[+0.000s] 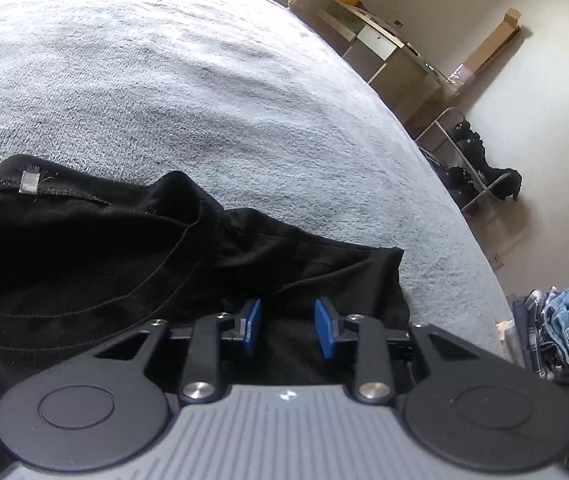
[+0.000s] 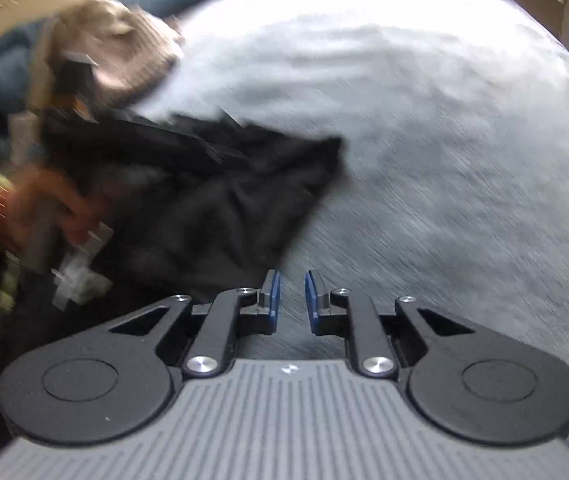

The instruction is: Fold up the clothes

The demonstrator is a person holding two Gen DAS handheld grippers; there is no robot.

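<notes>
Both jaws stand spread and empty, so we lower our left gripper (image 1: 287, 326) squarely onto the black shirt (image 1: 84, 264) on the grey blanket (image 1: 204, 100) while our right gripper (image 2: 292, 298) (blurred) hovers beside its edge.

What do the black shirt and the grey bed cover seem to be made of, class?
Black shirt: probably soft knit cotton, matte; it drapes in limp folds, with a stitched neckline. Grey bed cover: seemingly plush fleece or terry; its surface looks fuzzy and napped.
</notes>
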